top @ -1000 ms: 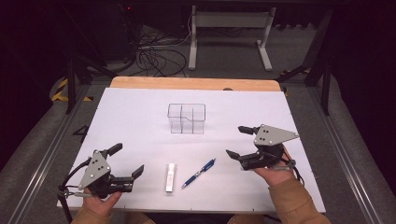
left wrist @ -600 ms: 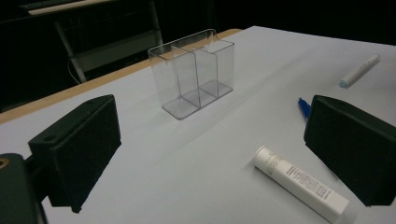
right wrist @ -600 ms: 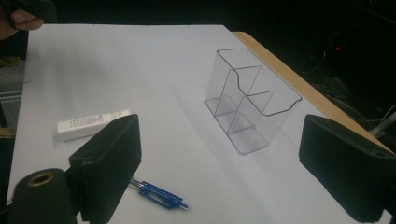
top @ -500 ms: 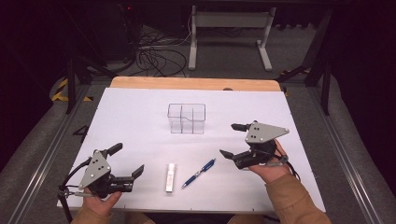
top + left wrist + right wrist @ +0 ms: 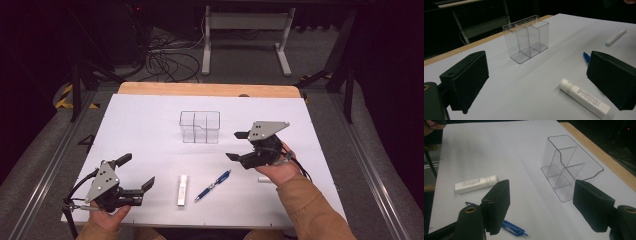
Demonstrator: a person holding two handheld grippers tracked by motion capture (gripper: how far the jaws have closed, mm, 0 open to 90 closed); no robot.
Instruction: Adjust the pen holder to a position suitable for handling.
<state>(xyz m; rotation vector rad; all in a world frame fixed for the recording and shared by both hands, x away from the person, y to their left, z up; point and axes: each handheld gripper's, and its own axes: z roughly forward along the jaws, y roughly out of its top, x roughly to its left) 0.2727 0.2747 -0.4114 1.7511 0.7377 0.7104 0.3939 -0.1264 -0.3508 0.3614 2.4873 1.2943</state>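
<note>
Two grippers, both jaws wide apart, empty: left gripper (image 5: 134, 172) and right gripper (image 5: 238, 146). One white tube (image 5: 182, 190) and one blue pen (image 5: 213, 185) lie nearer than the one clear three-compartment organizer (image 5: 200, 127); one white marker (image 5: 615, 37) right of it.

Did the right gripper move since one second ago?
Yes. The right gripper moved left, toward the blue pen and nearer the clear organizer.
</note>
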